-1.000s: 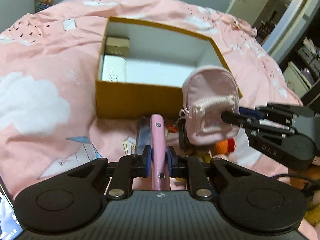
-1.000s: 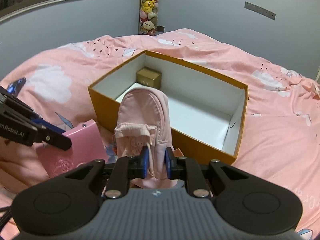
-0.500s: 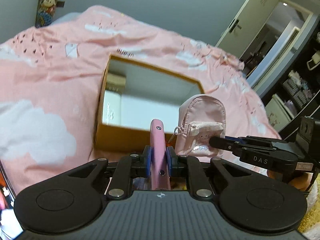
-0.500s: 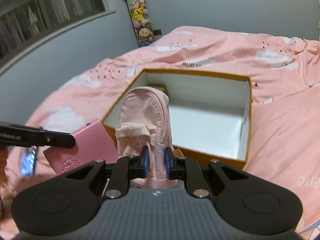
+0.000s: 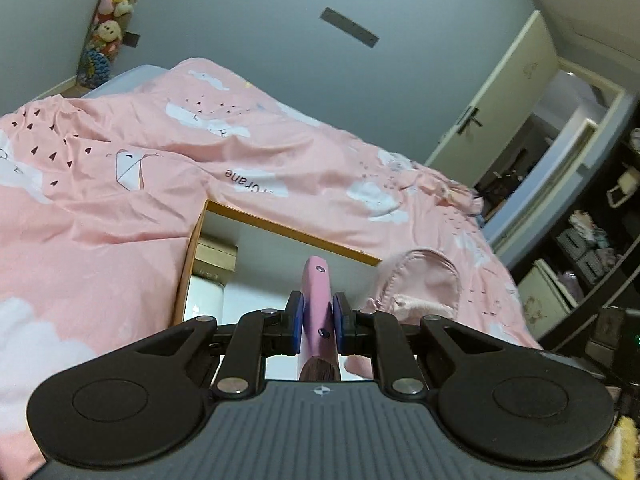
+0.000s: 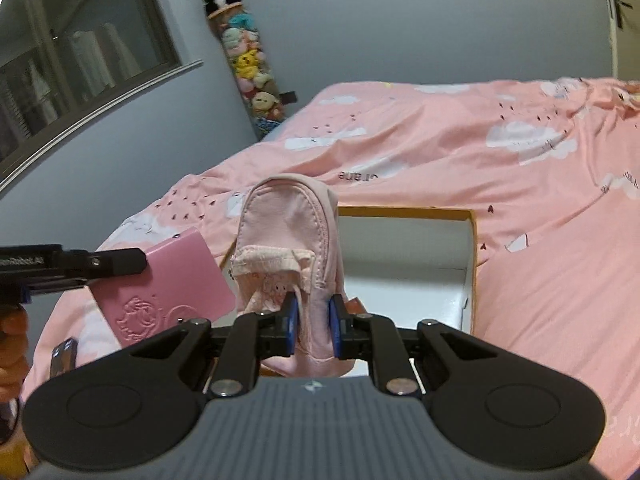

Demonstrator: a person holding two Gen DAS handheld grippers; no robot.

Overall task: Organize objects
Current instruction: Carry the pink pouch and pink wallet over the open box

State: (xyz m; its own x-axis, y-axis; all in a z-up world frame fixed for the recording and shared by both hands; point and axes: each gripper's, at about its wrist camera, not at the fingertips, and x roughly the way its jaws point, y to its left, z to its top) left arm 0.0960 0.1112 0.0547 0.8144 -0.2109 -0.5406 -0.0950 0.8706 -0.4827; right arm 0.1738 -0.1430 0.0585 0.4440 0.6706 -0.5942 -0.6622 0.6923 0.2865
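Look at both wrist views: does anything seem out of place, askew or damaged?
Nothing looks damaged or spilled. The left gripper clamps a flat pink case on edge, and the right gripper grips a small pink backpack. Both hang above the open orange box, not yet inside it.

Two handheld grippers, matte black throughout. Left gripper (image 5: 316, 322): ribbed grey-black housing at 6 o'clock bearing a small white cross-shaped mark, round black discs at 7 and 5 o'clock, angled linkage bars with silver screw heads, blue pads (image 5: 297, 322) on the fingertips. Right gripper (image 6: 313, 326): same build, same blue pads (image 6: 291, 326). From the right wrist view, white lettering along the left gripper's side bar at 9 o'clock.
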